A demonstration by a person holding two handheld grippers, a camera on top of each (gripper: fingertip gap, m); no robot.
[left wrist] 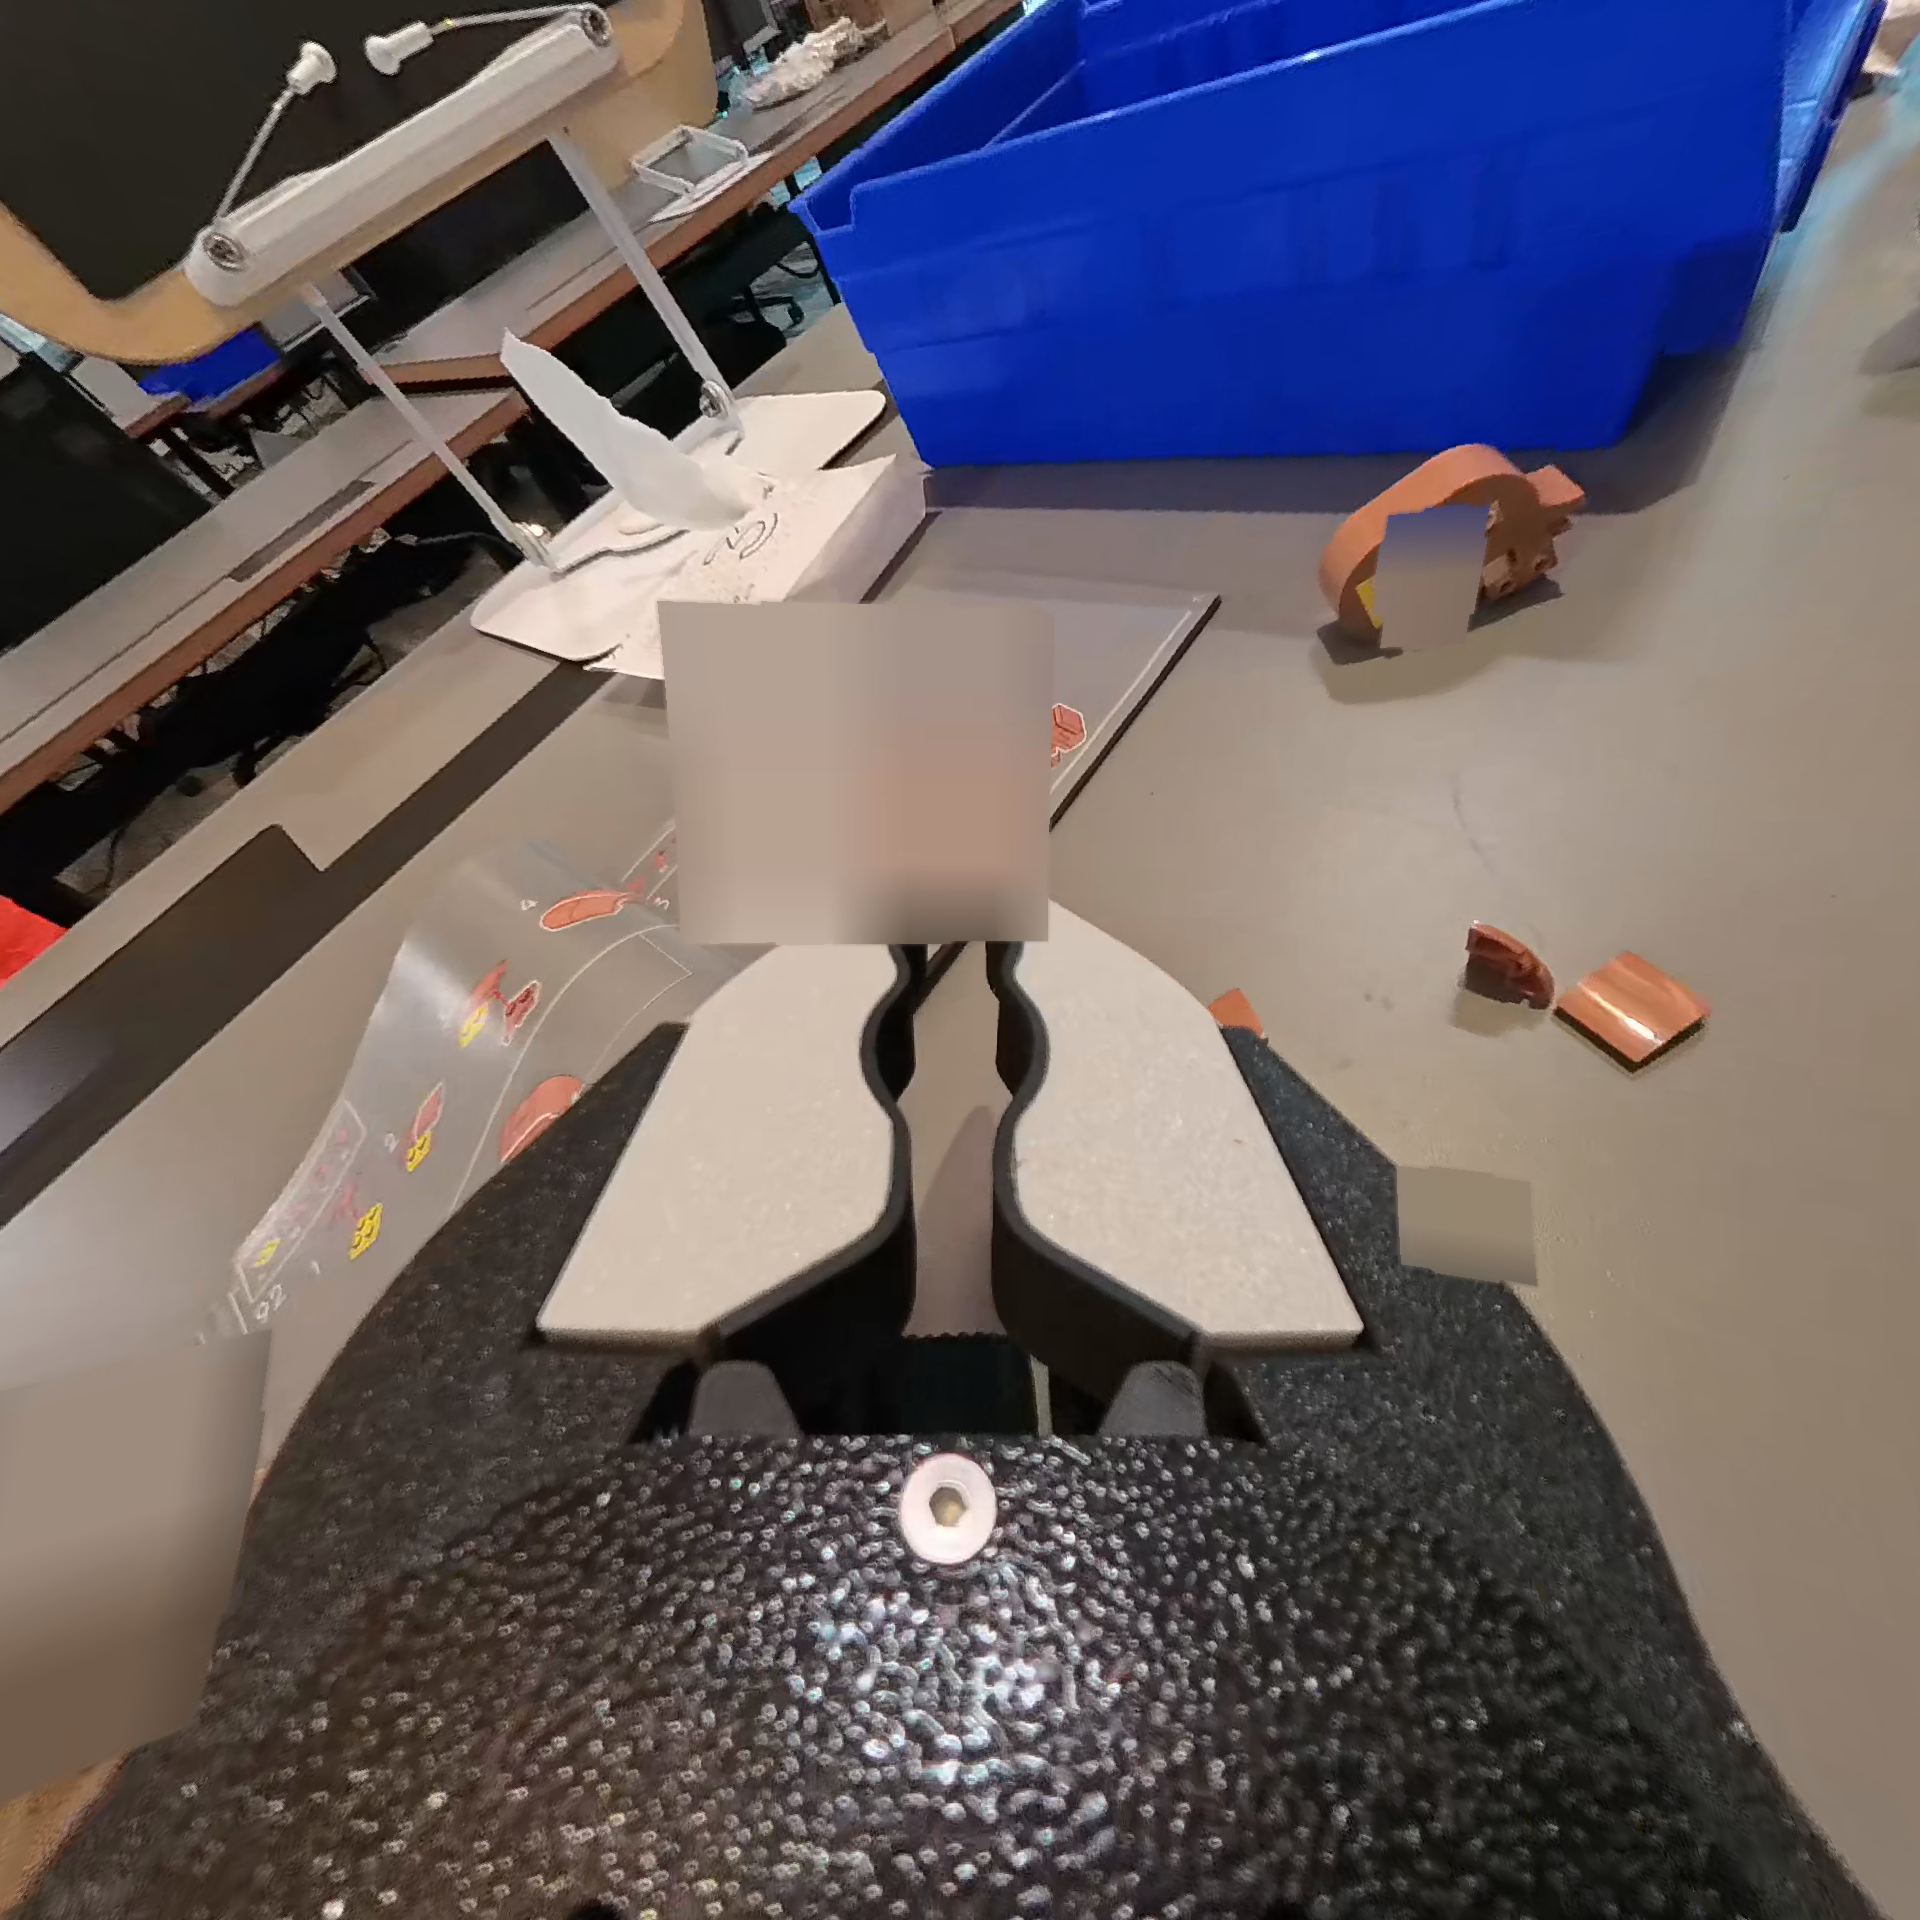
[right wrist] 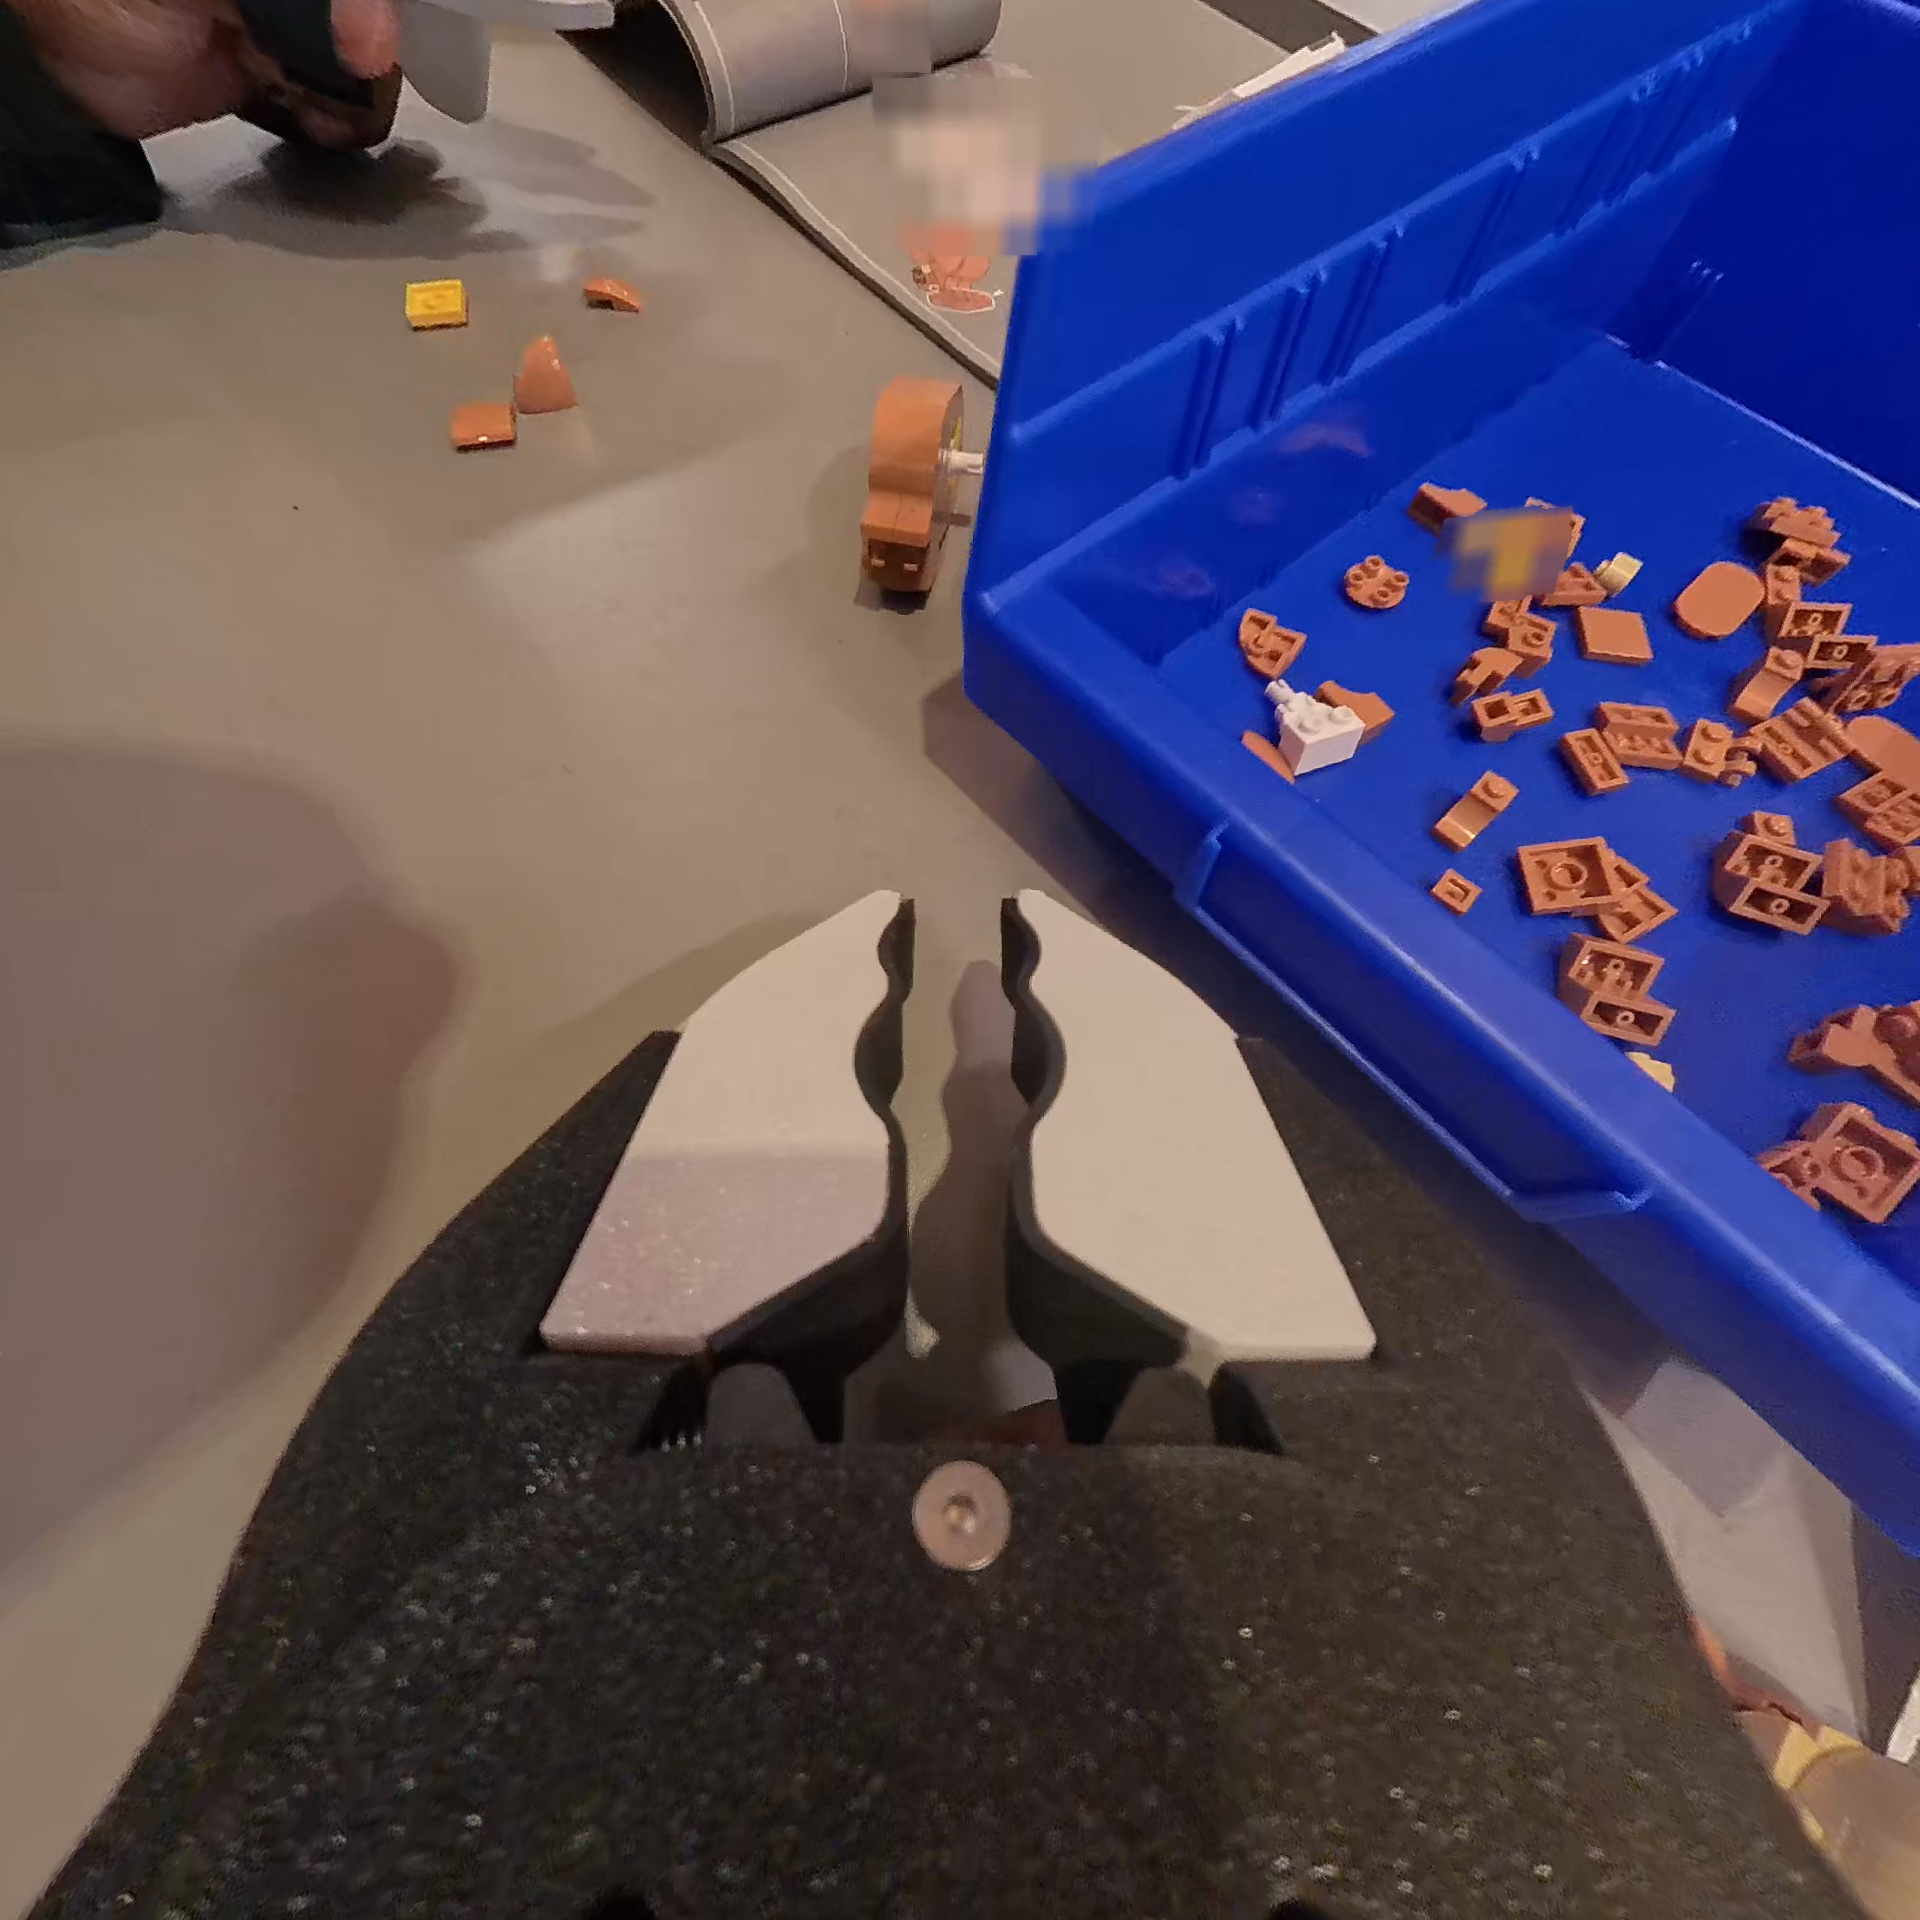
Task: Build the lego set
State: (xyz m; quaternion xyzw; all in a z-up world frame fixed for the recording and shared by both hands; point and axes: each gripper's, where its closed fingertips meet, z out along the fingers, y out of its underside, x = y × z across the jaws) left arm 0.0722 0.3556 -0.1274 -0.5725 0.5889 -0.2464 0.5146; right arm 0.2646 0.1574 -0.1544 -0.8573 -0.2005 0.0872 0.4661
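My left gripper [left wrist: 951, 951] hangs low over the grey table, above an open instruction booklet [left wrist: 1138, 665]. Its fingers [left wrist: 779, 1091] stand apart with only table showing between them. A blurred patch covers the very tips. A small brown piece [left wrist: 1236, 1010] lies just by its right finger. My right gripper [right wrist: 957, 909] is open and empty above the table, just left of the front corner of the blue bin [right wrist: 1101, 665]. The bin holds several brown bricks [right wrist: 1642, 727] and a white brick [right wrist: 1317, 732]. A brown brick-built model [right wrist: 914, 478] stands by the bin and also shows in the left wrist view [left wrist: 1455, 520].
A brown slope piece [left wrist: 1507, 966] and a brown tile [left wrist: 1631, 1003] lie to the right. A yellow plate [right wrist: 435, 304] and loose brown pieces [right wrist: 544, 376] lie far left. A hand with the other gripper [right wrist: 312, 73] shows at the top left. A white stand [left wrist: 416, 145] and a curled clear printed sheet [left wrist: 468, 1039] are at the left. Spacing between my two grippers at the tips: around 30 cm. To the yellow plate [right wrist: 435, 304]: left tips about 9 cm, right tips about 25 cm.
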